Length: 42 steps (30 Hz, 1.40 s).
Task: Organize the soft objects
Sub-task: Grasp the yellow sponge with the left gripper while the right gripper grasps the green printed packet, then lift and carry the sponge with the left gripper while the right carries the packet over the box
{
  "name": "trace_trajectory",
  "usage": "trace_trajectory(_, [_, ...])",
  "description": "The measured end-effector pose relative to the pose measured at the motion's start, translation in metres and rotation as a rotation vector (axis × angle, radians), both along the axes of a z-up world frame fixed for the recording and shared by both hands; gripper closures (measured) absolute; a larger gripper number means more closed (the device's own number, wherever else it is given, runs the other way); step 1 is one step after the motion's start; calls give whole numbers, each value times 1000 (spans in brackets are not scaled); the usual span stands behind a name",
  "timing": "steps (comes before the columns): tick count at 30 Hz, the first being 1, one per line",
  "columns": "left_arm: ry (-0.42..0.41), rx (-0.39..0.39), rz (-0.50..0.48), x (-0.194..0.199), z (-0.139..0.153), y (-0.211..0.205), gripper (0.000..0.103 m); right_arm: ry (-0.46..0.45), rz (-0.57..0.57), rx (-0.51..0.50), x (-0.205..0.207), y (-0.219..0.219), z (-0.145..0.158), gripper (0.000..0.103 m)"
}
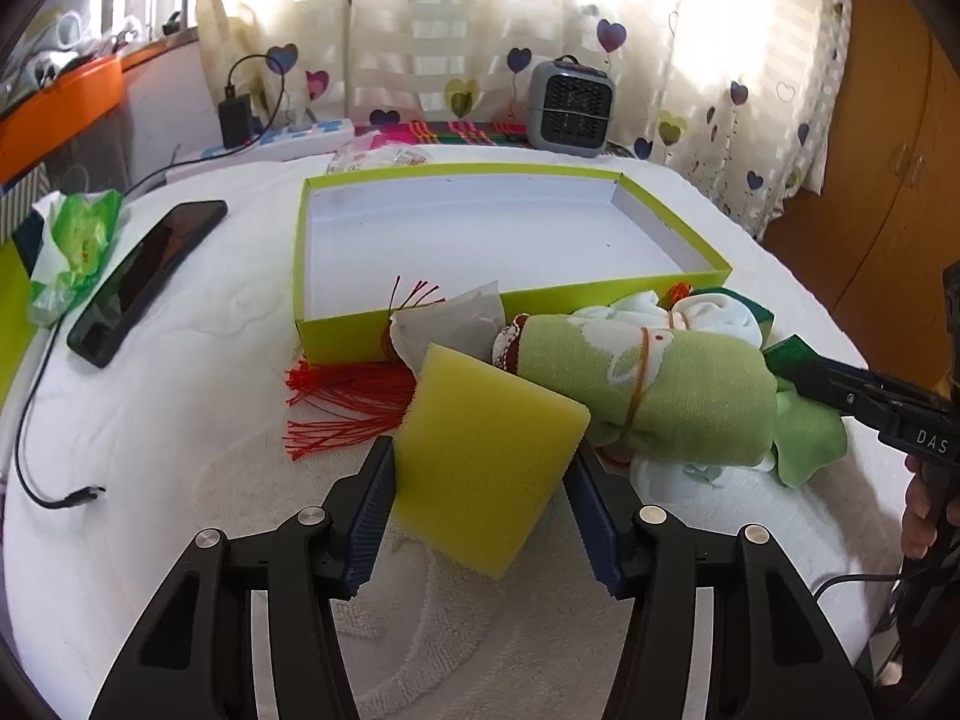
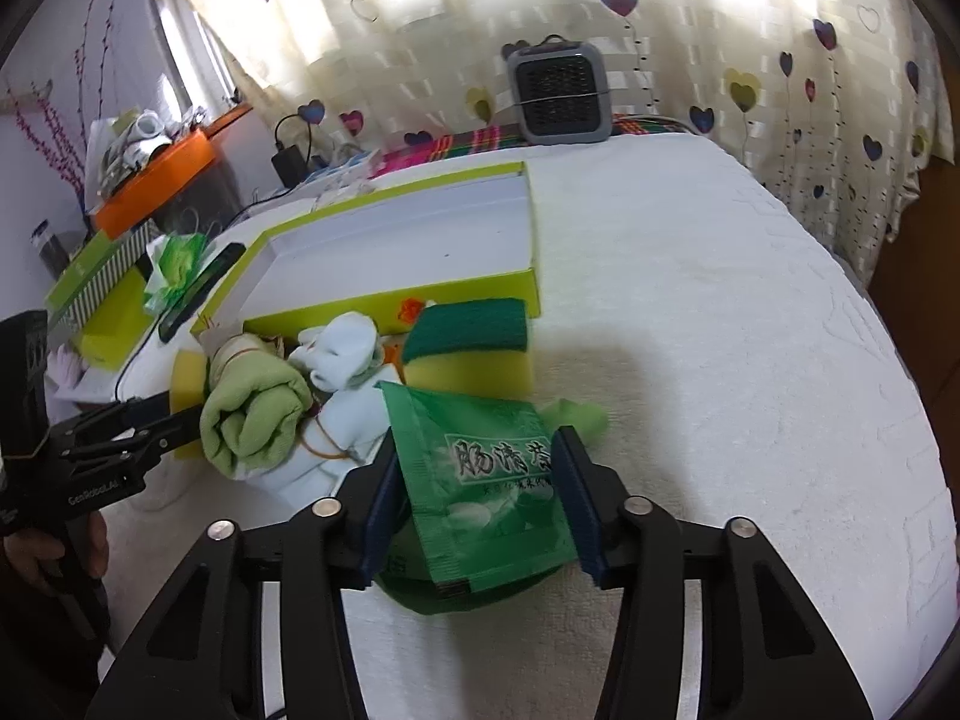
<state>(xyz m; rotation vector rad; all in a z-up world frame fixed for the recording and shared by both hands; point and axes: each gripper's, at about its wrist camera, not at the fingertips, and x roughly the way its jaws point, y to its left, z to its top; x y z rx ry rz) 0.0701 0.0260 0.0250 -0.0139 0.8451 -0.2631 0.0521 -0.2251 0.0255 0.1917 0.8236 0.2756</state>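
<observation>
Now, left gripper (image 1: 480,501): jaws clamped on sponge (image 1: 487,459).
Right gripper (image 2: 477,498): jaws clamped on green packet (image 2: 486,480).

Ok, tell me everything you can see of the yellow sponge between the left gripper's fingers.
The yellow sponge is a plain rectangular block of porous foam, bright yellow with no scouring layer visible. It sits tilted between the left gripper fingers, both pads at its side edges, its near corner down on the white towel. Its far edge lies against the rolled green cloth and the red tassel.
</observation>
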Motion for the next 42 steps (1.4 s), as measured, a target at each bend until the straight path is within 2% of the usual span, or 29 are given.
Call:
trace_trajectory(5, [2,-3,3,-1,0,0,48,7,-37,57,-3,-15,-1,63])
trace_trajectory(16, [15,-13,13,-1,0,0,48,0,-67,153,-5,-32,2,66])
trace_trajectory(24, [19,-5,17,1,-1,1,48,-54,0,-24,-3,-12,3,67])
trace_trajectory(26, [18,4,18,2,-1,1,48,-63,0,-65,-3,-8,2,80])
trace_trajectory(29, [15,8,20,1,0,0,48,-80,20,-112,-6,-2,1,85])
trace_trajectory(42, [-20,-3,21,-5,9,2,58,-105,-26,-50,-11,-13,7,98])
